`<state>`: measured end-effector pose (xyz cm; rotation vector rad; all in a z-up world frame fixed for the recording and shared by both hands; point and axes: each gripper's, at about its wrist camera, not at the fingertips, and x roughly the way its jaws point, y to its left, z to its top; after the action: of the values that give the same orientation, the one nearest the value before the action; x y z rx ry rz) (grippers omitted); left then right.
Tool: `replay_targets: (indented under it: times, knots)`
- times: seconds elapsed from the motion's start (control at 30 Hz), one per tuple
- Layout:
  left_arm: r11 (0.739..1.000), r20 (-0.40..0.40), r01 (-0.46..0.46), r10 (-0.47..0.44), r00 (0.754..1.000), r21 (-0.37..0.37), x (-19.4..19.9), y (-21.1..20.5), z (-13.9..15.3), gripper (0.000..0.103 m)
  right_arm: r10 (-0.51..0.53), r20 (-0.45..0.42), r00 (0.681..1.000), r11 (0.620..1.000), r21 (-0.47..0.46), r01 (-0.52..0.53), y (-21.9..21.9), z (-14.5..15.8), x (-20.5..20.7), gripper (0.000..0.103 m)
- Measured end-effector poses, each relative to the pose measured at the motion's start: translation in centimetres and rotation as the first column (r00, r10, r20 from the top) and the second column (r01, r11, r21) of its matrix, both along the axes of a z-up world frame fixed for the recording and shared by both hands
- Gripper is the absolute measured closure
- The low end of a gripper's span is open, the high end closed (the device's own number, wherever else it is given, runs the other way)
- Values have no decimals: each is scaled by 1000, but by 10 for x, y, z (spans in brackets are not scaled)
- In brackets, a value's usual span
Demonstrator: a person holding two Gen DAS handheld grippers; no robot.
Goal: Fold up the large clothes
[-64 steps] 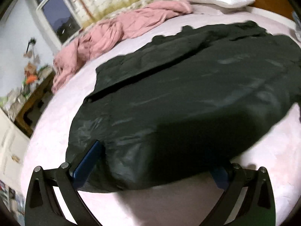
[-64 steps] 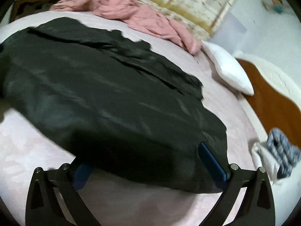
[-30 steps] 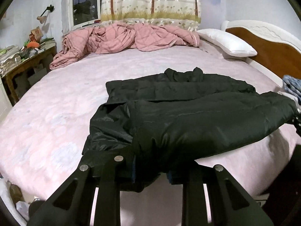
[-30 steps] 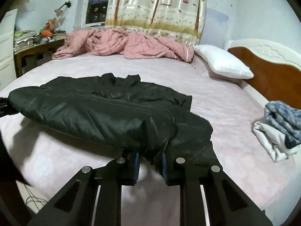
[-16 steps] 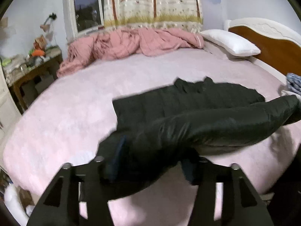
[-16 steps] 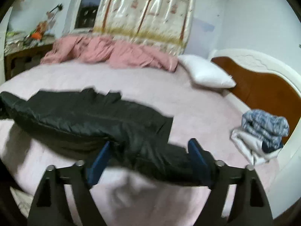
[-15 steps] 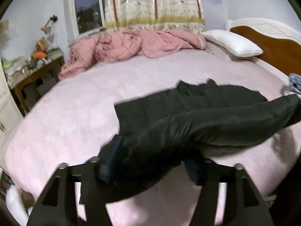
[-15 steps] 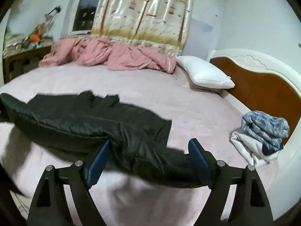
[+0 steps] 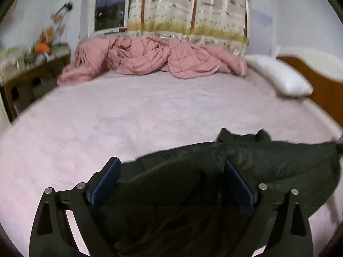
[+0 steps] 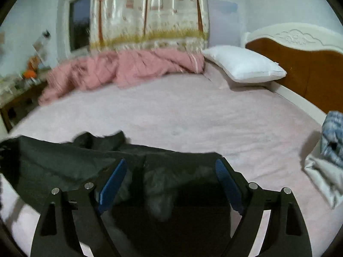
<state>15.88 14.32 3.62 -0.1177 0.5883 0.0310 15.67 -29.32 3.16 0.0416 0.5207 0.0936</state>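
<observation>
Left wrist view, nearest first: the left gripper (image 9: 171, 177) has its blue pads (image 9: 105, 182) spread wide and its jaws are opening, with the dark jacket (image 9: 268, 162) bunched loosely between them but not pinched. The right wrist view shows the same on the other side: the right gripper (image 10: 171, 175) has its jaws opening, its pads (image 10: 112, 182) stand clear of the cloth, and a fold of the jacket (image 10: 64, 160) lies slack in the gap.

The jacket lies in a long doubled band across the near edge of the bed (image 9: 150, 111), with its collar poking up on the far side. It looks like one fold is laid and both ends are being let go.

Beyond it the pink sheet is bare up to a crumpled pink quilt (image 9: 150, 62), a white pillow (image 10: 242, 66) and the headboard (image 10: 300, 64). A small pile of folded clothes (image 10: 330, 150) sits at the right edge of the bed, near the jacket's right end.

My worry is the slippery, puffy fabric. With cloth between the pads, pulling away could snag it and drag the fold open. The jacket also sits close to the mattress edge, so its near side may slide off. The padding may spring the layers apart once released, leaving an uneven fold for the next step.
</observation>
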Motion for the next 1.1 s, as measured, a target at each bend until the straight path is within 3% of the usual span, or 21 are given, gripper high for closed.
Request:
replay_targets:
  times: [0.07, 0.2, 0.27, 0.4, 0.57, 0.73, 0.77, 0.8, 0.83, 0.87, 0.9, 0.93, 1.0, 1.1]
  knots:
    - [1000, -2, -8, 8, 1000, -27, -8, 8, -4, 2, -25, -3, 1000, 1000, -7, 25, -11, -4, -10, 0]
    - [1000, -27, 11, -12, 1000, -14, -16, 12, -5, 2, -50, -49, 998, 998, 37, 52, -30, -19, -15, 0]
    - [998, -31, 12, -14, 999, -59, -18, 18, -5, 1, -44, -99, 994, 993, 102, 55, -41, -29, -9, 0]
    - [991, -14, -3, 1, 1000, -137, -23, 31, -3, 1, 97, -176, 980, 974, 218, -57, -43, -46, 5, 3]
    - [994, 65, 47, -41, 997, -101, -47, 23, 14, 1, 122, -166, 979, 990, 91, -108, -21, -53, 3, 8]
    - [993, -25, 36, -39, 999, -110, -47, 29, -5, 1, 115, -161, 980, 991, 82, -102, -19, -50, -6, 8]
    - [991, -53, 39, -46, 998, -130, -43, 32, -12, 7, 109, -160, 981, 992, 86, -97, -20, -51, -8, 8]
    - [983, -76, 67, -81, 994, -171, -38, 36, -19, 19, 107, -162, 981, 992, 88, -93, -21, -51, -10, 14]
    - [973, -94, 94, -116, 989, -211, -34, 38, -25, 58, 109, -160, 981, 991, 92, -95, -22, -52, -13, 23]
    - [957, -106, 126, -158, 982, -259, -30, 40, -29, 82, 112, -158, 981, 990, 98, -97, -23, -52, -13, 52]
    - [942, -101, 149, -187, 977, -302, -27, 40, -31, 86, 114, -151, 982, 990, 102, -99, -23, -52, -12, 78]
    - [940, -86, 153, -187, 979, -304, -25, 38, -29, 90, 110, -141, 984, 990, 101, -96, -23, -51, -12, 83]
    - [957, -43, 163, -179, 983, -241, -22, 27, -17, 92, 73, -76, 994, 994, 83, -66, -23, -40, -10, 93]
    - [973, 8, 175, -176, 984, -151, -10, 12, 6, 92, 49, -26, 998, 996, 75, -46, -21, -23, 3, 96]
